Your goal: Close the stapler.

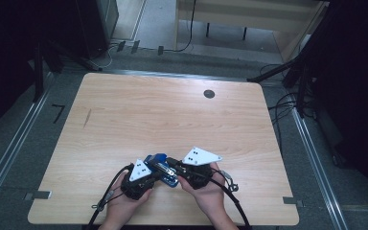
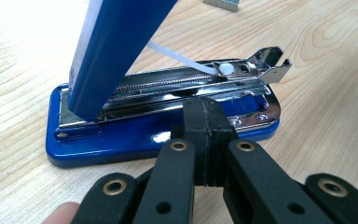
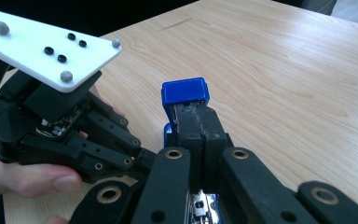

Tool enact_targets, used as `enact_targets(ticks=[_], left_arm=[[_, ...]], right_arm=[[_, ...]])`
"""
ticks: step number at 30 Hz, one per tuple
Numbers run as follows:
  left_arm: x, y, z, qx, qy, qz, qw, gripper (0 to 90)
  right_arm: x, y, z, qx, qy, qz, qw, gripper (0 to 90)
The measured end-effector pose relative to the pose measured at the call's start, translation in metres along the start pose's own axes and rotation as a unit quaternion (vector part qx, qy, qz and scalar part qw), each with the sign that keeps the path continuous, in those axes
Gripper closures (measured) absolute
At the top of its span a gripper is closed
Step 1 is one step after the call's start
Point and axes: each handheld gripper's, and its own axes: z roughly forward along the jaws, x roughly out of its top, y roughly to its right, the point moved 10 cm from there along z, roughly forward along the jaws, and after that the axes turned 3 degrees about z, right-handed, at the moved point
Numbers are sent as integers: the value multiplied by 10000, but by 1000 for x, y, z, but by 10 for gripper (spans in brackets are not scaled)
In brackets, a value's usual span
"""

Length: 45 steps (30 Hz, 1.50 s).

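- Left hand-held gripper point(image 2: 204, 140): jaws together, tips at the stapler's point(image 2: 163, 126) long side.
- Right hand-held gripper point(image 3: 200, 135): jaws together, along its length.
- Stapler: lid raised, near desk point(image 1: 172, 115) edge.

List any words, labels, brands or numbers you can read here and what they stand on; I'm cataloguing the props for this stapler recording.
"7": a dark mark shaped like this digit on the grey floor left of the table.
Blue stapler: no brand or lettering shows on its cover, base or metal magazine.
White plate on the left hand-held gripper: screw holes, no text.
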Motion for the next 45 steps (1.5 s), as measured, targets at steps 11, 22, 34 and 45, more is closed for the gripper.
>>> enact_targets(ticks=[11, 22, 34, 45], left_arm=[[0, 0, 0, -13, -16, 28, 10000, 900], [0, 1, 0, 34, 1, 69, 10000, 900], [0, 1, 1, 47, 12, 103, 9999, 900], [1, 2, 1, 38, 17, 122, 9999, 900]], right_arm=[[6, -2, 3, 8, -3, -41, 10000, 900], [13, -5, 8, 28, 17, -69, 10000, 900], [23, -10, 17, 40, 70, -192, 9998, 900], [31, -13, 27, 52, 134, -227, 9996, 900]])
